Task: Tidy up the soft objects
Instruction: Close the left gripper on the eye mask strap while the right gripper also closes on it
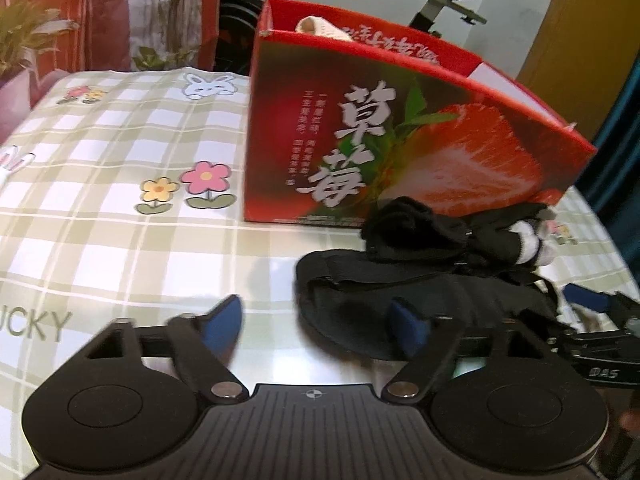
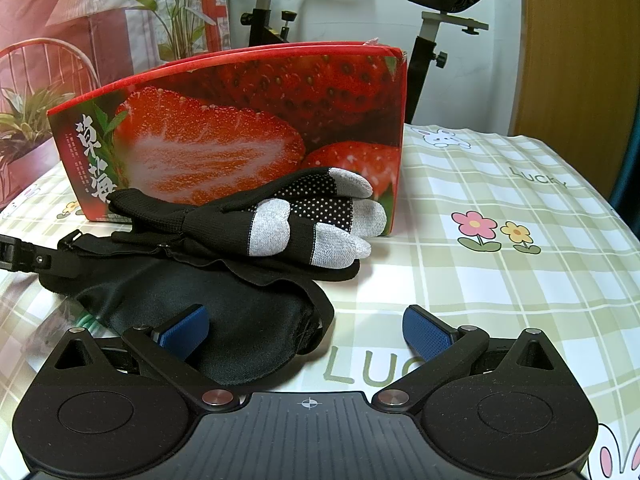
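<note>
Soft black things lay heaped just ahead of both grippers: a sleep mask [image 2: 224, 332] flat on the checked tablecloth [image 2: 500, 272], and on its far edge a black glove with grey fingertips [image 2: 280, 220], which rested against the foot of the red strawberry box [image 2: 240, 120]. From the left wrist view the glove [image 1: 440, 236] was a blurred dark clump and its shape was hard to make out; the mask [image 1: 360, 300] ran under the right-hand pad. Inside the box [image 1: 400, 140], only the top of a pale knitted item [image 1: 320, 26] showed above the rim; the rest was hidden.

The left gripper [image 1: 316, 328] had its jaws apart, and no pad could be seen pressing on the cloth, though the blur left that contact unclear. The right gripper [image 2: 308, 332] stood spread wide, its left pad over the mask and its right pad over bare tablecloth, gripping nothing. At the right border of the left view its fingers were cut off.

Open cloth stretched left of the left gripper and right of the right gripper. The box closed off the way forward, and the table's far edge lay just behind it.
</note>
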A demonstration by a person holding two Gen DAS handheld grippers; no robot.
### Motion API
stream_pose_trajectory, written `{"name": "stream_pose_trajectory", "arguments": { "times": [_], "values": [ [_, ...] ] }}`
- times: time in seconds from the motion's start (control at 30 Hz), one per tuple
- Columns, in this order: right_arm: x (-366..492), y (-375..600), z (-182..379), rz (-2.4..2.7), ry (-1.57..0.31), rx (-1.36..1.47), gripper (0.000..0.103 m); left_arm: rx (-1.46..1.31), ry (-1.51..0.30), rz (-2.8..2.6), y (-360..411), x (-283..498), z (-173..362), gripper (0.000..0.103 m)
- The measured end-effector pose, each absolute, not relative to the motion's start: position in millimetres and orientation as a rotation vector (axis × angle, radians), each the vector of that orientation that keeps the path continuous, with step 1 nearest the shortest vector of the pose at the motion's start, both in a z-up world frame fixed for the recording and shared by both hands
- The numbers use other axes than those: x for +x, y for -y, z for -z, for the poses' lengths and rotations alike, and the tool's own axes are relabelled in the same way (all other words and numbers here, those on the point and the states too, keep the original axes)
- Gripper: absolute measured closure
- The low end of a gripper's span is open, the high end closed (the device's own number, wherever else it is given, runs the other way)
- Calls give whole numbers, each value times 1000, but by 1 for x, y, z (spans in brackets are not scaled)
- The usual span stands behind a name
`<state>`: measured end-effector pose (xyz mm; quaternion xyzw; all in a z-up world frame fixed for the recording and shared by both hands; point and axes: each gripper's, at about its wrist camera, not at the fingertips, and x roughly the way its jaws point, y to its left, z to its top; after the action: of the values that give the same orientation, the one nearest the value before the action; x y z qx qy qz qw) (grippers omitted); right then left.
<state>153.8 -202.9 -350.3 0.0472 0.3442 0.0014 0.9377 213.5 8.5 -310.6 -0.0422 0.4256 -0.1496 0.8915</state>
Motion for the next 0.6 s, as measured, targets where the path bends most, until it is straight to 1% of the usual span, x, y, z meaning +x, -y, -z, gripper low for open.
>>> {"name": "stream_pose_trajectory", "arguments": {
  "times": [0.03, 0.1, 0.13, 0.2, 0.3, 0.37, 0.47, 0.6],
  "values": [
    [154, 203, 350, -3, -703, 97, 0, -101, -885, 324, -8, 214, 310, 39],
    [154, 203, 350, -5, -703, 98, 0, -132, -893, 359, -7, 214, 311, 60],
    [154, 204, 350, -7, -703, 99, 0, -138, -895, 364, -6, 213, 311, 62],
    [154, 205, 350, -11, -704, 106, 0, -143, -892, 355, -7, 212, 312, 74],
    [154, 207, 349, -21, -710, 118, 0, -197, -885, 346, -16, 208, 313, 81],
    [154, 207, 347, -30, -724, 126, 0, -226, -881, 341, -21, 205, 312, 84],
    [152, 209, 343, -55, -745, 159, 0, -242, -878, 332, -24, 198, 312, 85],
    [148, 213, 336, -111, -768, 271, 0, -260, -887, 327, -27, 191, 318, 85]
  ]
}}
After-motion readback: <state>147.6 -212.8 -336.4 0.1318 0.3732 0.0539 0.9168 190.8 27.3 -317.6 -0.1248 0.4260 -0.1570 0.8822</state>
